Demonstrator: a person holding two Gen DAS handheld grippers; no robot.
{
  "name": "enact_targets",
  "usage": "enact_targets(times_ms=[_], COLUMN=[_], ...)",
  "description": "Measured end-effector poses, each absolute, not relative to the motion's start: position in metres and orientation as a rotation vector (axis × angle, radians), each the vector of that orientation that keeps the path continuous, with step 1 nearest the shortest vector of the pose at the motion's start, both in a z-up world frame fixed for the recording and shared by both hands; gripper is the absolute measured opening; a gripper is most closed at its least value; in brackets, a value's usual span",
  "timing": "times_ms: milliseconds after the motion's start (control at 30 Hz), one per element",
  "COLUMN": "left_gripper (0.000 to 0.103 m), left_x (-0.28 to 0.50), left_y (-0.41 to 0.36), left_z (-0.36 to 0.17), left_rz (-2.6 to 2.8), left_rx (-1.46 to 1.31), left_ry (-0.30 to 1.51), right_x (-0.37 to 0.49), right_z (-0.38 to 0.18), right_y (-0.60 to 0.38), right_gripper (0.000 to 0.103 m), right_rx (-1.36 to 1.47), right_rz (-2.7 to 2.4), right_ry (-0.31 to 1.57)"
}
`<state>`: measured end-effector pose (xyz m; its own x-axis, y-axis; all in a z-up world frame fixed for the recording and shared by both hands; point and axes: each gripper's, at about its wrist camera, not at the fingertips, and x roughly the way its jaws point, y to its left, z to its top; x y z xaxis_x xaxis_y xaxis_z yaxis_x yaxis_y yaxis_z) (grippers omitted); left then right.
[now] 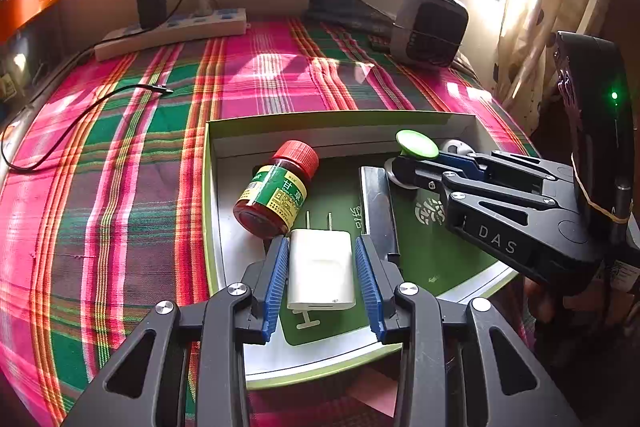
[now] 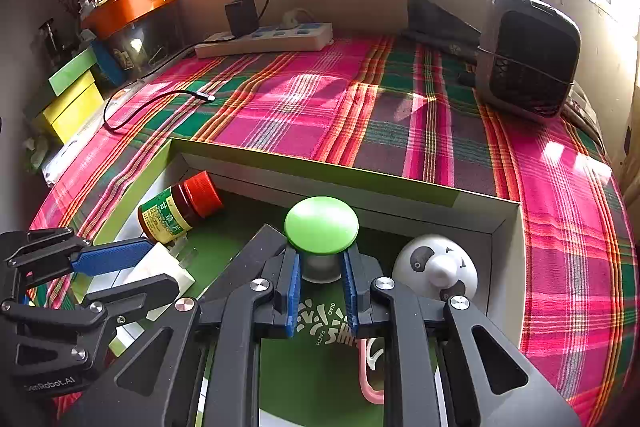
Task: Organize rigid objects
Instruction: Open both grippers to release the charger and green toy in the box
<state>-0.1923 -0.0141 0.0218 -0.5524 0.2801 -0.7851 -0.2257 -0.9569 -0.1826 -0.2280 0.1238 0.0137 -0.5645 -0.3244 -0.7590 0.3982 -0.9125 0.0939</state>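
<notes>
A shallow green-rimmed box (image 1: pixel 208 187) lies on the plaid cloth. In it lie a red-capped bottle (image 1: pixel 276 193), a white plug adapter (image 1: pixel 321 269), a metal bar (image 1: pixel 376 199), a green-topped knob piece (image 1: pixel 417 143) and a white panda figure (image 2: pixel 436 267). My left gripper (image 1: pixel 322 251) straddles the adapter, pads close to its sides with thin gaps showing. My right gripper (image 2: pixel 322 267) is shut on the stem of the green-topped knob piece (image 2: pixel 321 225) inside the box (image 2: pixel 512 227). The bottle (image 2: pixel 180 211) and adapter (image 2: pixel 160 263) also show in the right wrist view.
A power strip (image 1: pixel 172 31) with a black charger stands at the back wall, a loose cable (image 1: pixel 80 115) at left, a grey heater (image 1: pixel 430 23) at back right. Yellow and green boxes (image 2: pixel 72 99) sit off the table's left. A pink hook (image 2: pixel 370 379) lies in the box.
</notes>
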Motion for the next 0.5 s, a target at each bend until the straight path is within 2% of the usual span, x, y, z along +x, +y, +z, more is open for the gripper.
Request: enact_targets(times_ms=[267,433,500], left_gripper=[0.034,0.035,0.037], left_x=[-0.1919,-0.191,-0.1897], left_y=[-0.014,-0.0139,-0.0152], left_z=[0.0214,0.021,0.0215], left_rz=[2.54,2.535,2.533], left_rx=[-1.301,-1.302,-1.302], left_ry=[-0.082,-0.094,-0.097], right_x=[-0.2289,-0.2265,-0.2257], right_z=[0.0135,0.0146,0.0155], right_y=[0.124,0.1233,0.1232], right_gripper=[0.025,0.035,0.036], right_rx=[1.176,1.166,1.162], right_rz=[-2.46,-2.465,-2.464], right_ry=[0.109,0.108,0.103])
